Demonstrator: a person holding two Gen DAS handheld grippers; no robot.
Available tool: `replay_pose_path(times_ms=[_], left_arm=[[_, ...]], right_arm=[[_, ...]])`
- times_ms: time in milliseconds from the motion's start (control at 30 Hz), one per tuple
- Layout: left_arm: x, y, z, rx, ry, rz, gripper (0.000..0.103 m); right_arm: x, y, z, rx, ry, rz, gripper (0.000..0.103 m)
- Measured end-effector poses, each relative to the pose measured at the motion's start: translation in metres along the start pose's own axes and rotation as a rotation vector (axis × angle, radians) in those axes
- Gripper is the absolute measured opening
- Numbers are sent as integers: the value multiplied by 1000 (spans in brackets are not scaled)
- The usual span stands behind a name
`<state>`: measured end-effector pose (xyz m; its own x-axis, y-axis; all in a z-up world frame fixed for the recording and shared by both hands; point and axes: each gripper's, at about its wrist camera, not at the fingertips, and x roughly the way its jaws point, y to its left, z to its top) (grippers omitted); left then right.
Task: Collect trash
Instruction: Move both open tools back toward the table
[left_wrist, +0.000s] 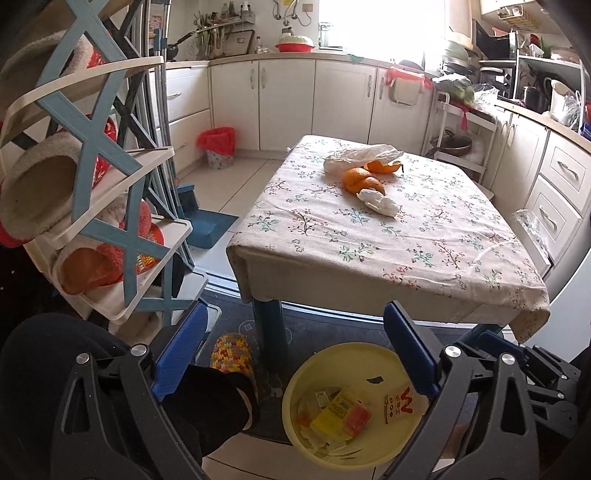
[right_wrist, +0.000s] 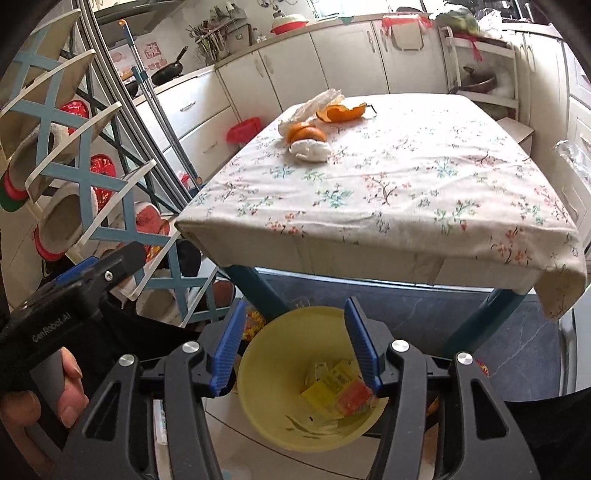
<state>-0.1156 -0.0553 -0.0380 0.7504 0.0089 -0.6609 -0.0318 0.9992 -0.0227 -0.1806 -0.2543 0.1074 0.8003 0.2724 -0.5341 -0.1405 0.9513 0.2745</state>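
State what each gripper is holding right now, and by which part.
Nothing is held. The left gripper and the right gripper both stand open and empty above the yellow bin; the orange peels and crumpled tissue lie untouched on the table.

Bright daylight — the window (left_wrist: 384, 26) blows out white; fisheye bends edges, corners vignette black.

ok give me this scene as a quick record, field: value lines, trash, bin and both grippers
trash on table: orange peels, crumpled tissue, white plastic bag
table: floral tablecloth, trash lies toward the far side
bin: yellow bin on the floor before the table, wrappers inside
left gripper: open, empty, above the bin
right gripper: open, empty, above the bin
task state: table trash not yet collected
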Motion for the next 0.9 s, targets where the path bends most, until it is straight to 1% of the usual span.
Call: replay_pose_path(times_ms=[267,300,367,433,700,900], left_arm=[[8,-1,4,-7,4,-2,93],[9,-1,4,-7,4,-3,93],[10,-1,5,-9,3,-6,93],[10,-1,5,-11,2,-7,93],[10,-2,5,-15,4,-14,94],[9,-2,7,-17,8,-22,94]], right_arm=[[27,-19,-25,-2,-54,-21,59],[26,-19,-24,-2,-63,-23,59],[38,-25,-36,-3,-75,-29,60],[41,-27,-39,-6,-88,-35,61],[67,-48,-70,-13,-128,-51,64],[83,-57,-89,-20,-150,-59,64]])
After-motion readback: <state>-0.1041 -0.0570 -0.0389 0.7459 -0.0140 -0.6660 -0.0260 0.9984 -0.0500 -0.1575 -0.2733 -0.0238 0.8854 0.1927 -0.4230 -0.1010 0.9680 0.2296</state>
